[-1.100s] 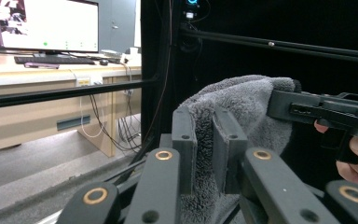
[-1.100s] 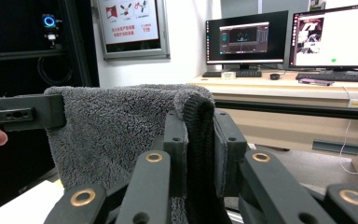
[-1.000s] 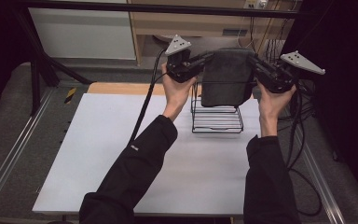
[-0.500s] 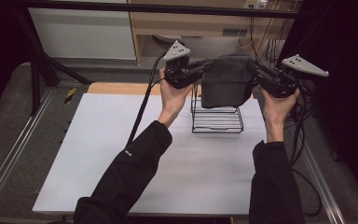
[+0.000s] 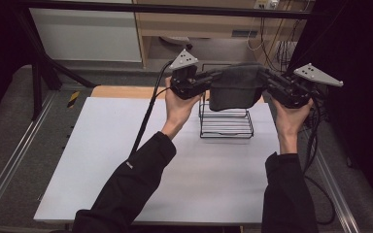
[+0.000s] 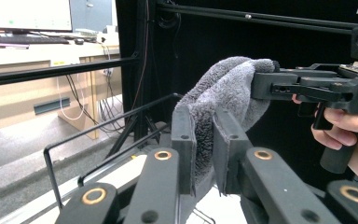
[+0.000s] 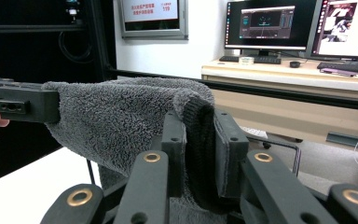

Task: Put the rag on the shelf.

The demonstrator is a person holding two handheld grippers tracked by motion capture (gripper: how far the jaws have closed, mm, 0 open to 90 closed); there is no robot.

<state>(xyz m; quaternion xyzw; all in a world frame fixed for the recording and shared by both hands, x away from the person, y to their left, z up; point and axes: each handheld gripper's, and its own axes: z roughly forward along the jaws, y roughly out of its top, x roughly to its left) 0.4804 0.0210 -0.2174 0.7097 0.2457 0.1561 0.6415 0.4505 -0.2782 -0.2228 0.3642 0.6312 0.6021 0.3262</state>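
Both hands are up above the back of the white bench [image 5: 126, 160], and between them hangs a dark grey fluffy terry towel [image 5: 235, 87], held in the air. The left gripper [image 5: 209, 80] has one end of it and the right gripper [image 5: 267, 80] has the other, so the cloth spans the gap between them and droops in a soft fold.

In the left gripper view its two black jaws are pinching a thick edge of the towel [image 6: 223, 93] between the pads, the pile squeezed in the narrow gap. Farther off in that same view the right gripper [image 6: 265, 86] bites the opposite end, with the person's right hand [image 6: 349, 140] wrapped round its handle.

The right gripper view tells the same story from the other side: its jaws are clamped on a rolled hem of the towel [image 7: 121, 116], and the left gripper [image 7: 51, 105] grips the far end at the left edge.

Directly under the hanging cloth stands a black wire rack [image 5: 226, 121] on the bench, its rear upper bar just behind the towel; the lower edge of the cloth hangs in front of the rack's upper part, and whether it touches the wire can't be told

The person's left hand [image 5: 179, 109] holds its gripper from below, black sleeve [image 5: 136, 189] stretching back toward the bench's near edge
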